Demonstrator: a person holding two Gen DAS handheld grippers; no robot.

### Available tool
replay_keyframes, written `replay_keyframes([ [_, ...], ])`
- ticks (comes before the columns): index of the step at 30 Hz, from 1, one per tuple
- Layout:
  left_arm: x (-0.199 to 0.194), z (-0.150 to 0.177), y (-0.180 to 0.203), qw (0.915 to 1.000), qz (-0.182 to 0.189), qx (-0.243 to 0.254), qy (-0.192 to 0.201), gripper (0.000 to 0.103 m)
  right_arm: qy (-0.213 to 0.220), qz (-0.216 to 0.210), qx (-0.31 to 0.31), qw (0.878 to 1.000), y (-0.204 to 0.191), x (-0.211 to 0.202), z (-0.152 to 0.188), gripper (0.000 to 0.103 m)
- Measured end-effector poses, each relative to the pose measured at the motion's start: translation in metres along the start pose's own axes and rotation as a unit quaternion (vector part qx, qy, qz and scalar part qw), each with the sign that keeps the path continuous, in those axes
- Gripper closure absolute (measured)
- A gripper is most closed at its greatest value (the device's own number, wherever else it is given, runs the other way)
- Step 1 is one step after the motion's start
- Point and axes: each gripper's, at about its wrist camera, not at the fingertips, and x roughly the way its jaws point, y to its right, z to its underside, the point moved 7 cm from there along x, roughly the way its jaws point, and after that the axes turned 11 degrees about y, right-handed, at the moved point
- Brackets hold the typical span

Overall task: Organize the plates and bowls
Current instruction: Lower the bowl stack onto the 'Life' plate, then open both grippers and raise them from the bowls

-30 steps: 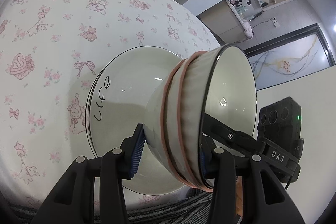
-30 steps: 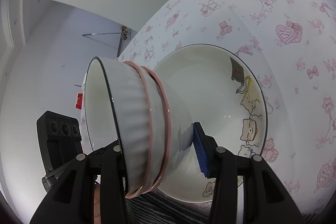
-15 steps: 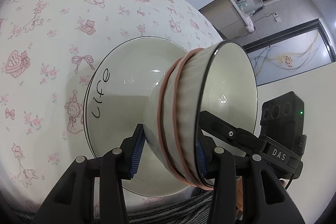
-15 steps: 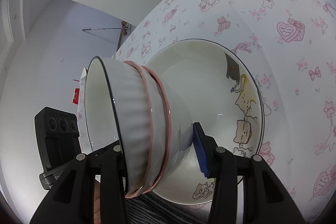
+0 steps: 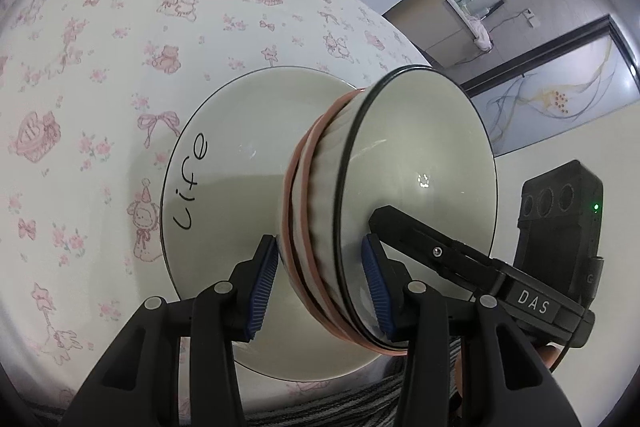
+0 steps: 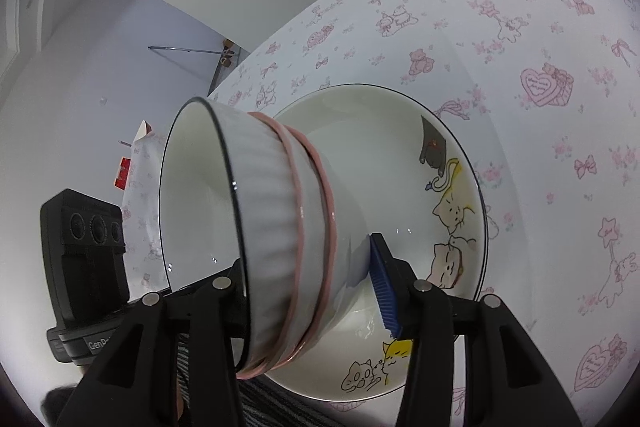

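I hold one ribbed white bowl [image 5: 416, 187] between both tools above a flowered tablecloth [image 5: 80, 75]. My left gripper [image 5: 320, 283] pinches the bowl's wall at the bottom of its view: the left blue pad [image 5: 262, 285] sits against the ribbed outside, and the other pad lies inside the rim. My right gripper [image 6: 312, 291] grips the opposite side of the same bowl [image 6: 256, 227]; its right blue pad [image 6: 384, 287] is at the outer wall near the foot, but contact there is hard to judge, and its left finger is hidden inside the bowl. Both jaws are narrowed to about the thickness of the bowl wall.

The bowl is tipped on its side, with its mouth at 3 o'clock in the left view and at 9 o'clock in the right. Two pink bands circle it. Behind it lies a large white plate [image 5: 224, 195] lettered "Life", with cartoon cats [image 6: 448, 211] at its 3 o'clock edge in the right view. I cannot tell whether bowl and plate touch.
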Motion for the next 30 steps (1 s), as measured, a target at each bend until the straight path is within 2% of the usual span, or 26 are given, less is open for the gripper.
replay_keyframes([
  [2,-0.004,-0.001,0.004,0.9998,-0.008,0.016,0.008,0.056,0.011,0.015,-0.014,1.000,0.001,-0.003,-0.001,0.056],
  [6,-0.018,-0.007,0.009,0.9967,-0.037,0.059,0.043,0.056,0.065,0.063,-0.062,0.994,-0.001,-0.020,-0.012,0.056],
  [9,-0.030,-0.012,0.009,0.9934,-0.054,0.076,0.067,0.056,0.080,0.067,-0.067,0.992,-0.002,-0.030,-0.019,0.054],
  [13,-0.050,-0.019,0.007,0.9903,-0.043,0.079,0.106,0.056,0.094,0.074,-0.077,0.990,-0.005,-0.040,-0.023,0.054],
  [17,-0.078,-0.024,0.008,0.9790,-0.056,0.112,0.161,0.056,0.124,0.086,-0.110,0.982,-0.015,-0.052,-0.024,0.054],
  [20,-0.102,-0.026,0.014,0.9687,-0.053,0.133,0.203,0.056,0.138,0.077,-0.117,0.980,-0.025,-0.062,-0.023,0.053],
  [23,-0.131,-0.024,0.025,0.9513,-0.021,0.154,0.266,0.055,0.169,0.075,-0.134,0.974,-0.037,-0.076,-0.022,0.053],
  [24,-0.142,-0.022,0.029,0.9419,-0.019,0.168,0.290,0.051,0.182,0.075,-0.142,0.970,-0.041,-0.083,-0.021,0.052],
  [27,-0.170,-0.017,0.041,0.9120,-0.023,0.208,0.353,0.039,0.230,0.067,-0.171,0.956,-0.058,-0.103,-0.018,0.041],
  [28,-0.177,-0.016,0.044,0.9051,-0.025,0.215,0.366,0.038,0.243,0.063,-0.179,0.951,-0.064,-0.109,-0.017,0.036],
  [30,-0.190,-0.013,0.046,0.8956,-0.027,0.216,0.388,0.031,0.270,0.056,-0.192,0.942,-0.073,-0.123,-0.014,0.032],
])
